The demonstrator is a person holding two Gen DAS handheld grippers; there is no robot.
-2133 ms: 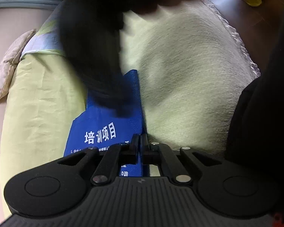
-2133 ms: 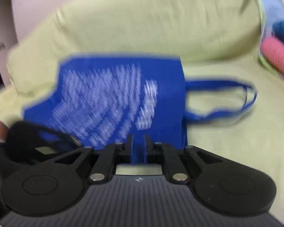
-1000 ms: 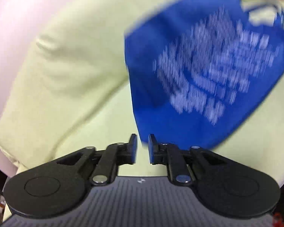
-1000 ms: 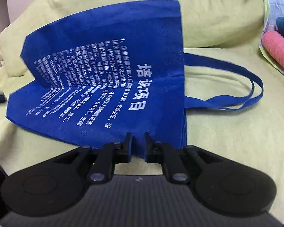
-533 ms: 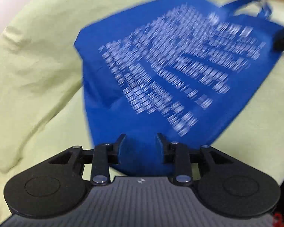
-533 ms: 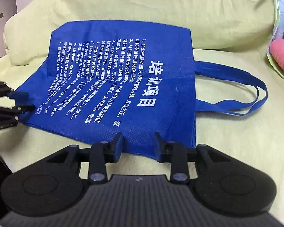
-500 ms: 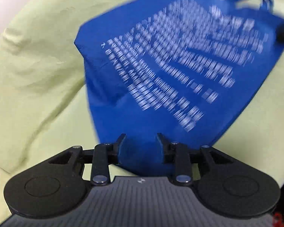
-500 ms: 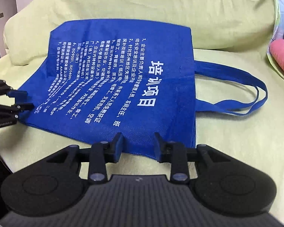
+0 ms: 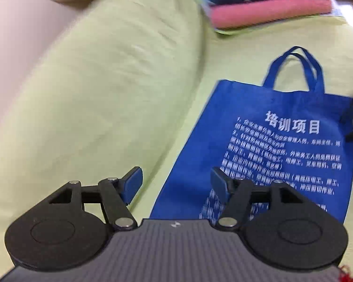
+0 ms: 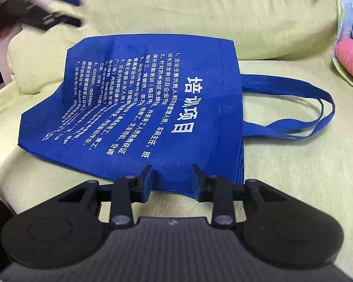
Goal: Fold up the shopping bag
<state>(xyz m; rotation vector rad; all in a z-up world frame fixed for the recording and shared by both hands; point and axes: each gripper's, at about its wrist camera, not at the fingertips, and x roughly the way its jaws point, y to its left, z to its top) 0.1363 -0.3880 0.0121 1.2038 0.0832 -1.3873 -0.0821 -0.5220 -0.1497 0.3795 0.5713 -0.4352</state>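
blue shopping bag (image 10: pixel 138 108) is spread flat on the green sofa cover (image 10: pixel 282 176), handles (image 10: pixel 294 112) off its open end. left gripper (image 9: pixel 176 183) and right gripper (image 10: pixel 171 178) are held spread, empty. thin limp fabric; likely best pinched at corners.

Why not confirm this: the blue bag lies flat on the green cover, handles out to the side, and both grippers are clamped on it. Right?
Not quite. The blue bag lies flat on the green cover, handles out sideways, but neither gripper clamps it: the right gripper in its wrist view and the left gripper in its own are open.
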